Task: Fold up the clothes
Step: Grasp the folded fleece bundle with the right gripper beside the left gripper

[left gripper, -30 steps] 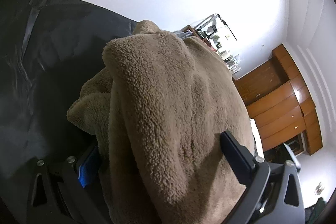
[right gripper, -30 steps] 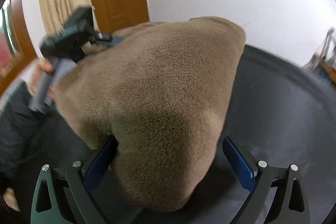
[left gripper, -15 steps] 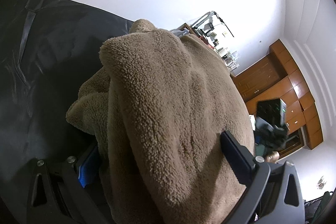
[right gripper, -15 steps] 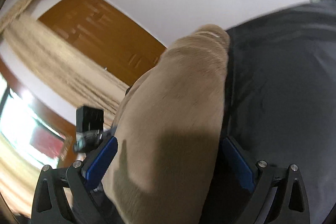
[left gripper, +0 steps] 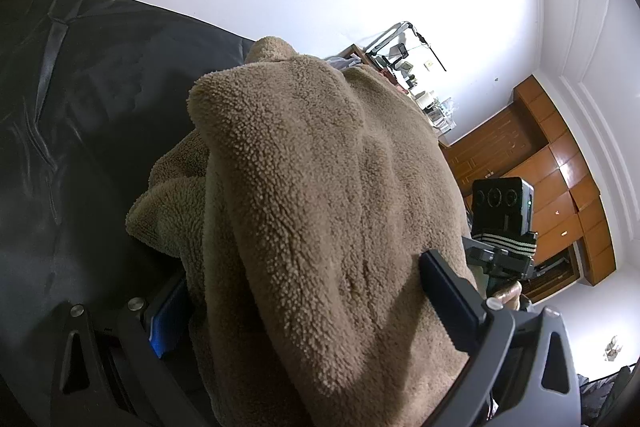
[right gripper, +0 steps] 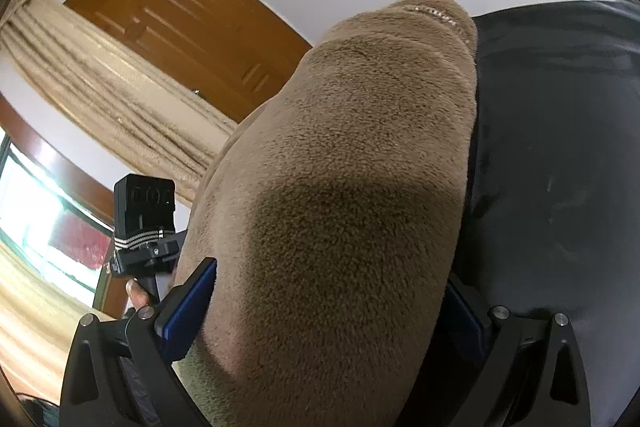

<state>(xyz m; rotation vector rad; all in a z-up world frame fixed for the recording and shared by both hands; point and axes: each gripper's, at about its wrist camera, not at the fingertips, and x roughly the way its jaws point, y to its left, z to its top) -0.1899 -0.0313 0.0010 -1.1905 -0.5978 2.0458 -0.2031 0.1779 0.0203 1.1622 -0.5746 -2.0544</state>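
One brown fleece garment [left gripper: 320,195], thick and nubbly, bunched between two grippers and lifted over one dark sheet [left gripper: 80,107]. Left gripper [left gripper: 308,311] with jaws spread around a fat fold of the fleece, blue pad of one finger [left gripper: 168,327] pressed against the cloth on one side, dark finger on the other side sunk into the pile; whether truly pinched or only cradled, cannot tell. Right gripper [right gripper: 332,303] likewise: jaws wide, two blue pads flanking the bulk, garment [right gripper: 352,187] filling the whole gap and spilling past it. Same fleece in both views, draped forward from the jaws and tapering to a far end with a pale stitched seam near the tip in the right wrist view. One camera block [left gripper: 502,199] on the opposite tool seen from the left wrist, striped band beneath it, a bit of a hand [left gripper: 508,293] just under; one matching block [right gripper: 144,199] seen from the right wrist, fingers of a hand [right gripper: 136,293] gripping its handle. Around: white wall, one wooden cabinet [left gripper: 560,187], one cluttered shelf [left gripper: 404,67] far off, one wooden door [right gripper: 180,27], one beige curtain [right gripper: 100,87], one bright window [right gripper: 44,219]. Fleece blocking most of each view; dark sheet [right gripper: 560,147] visible only beside it.
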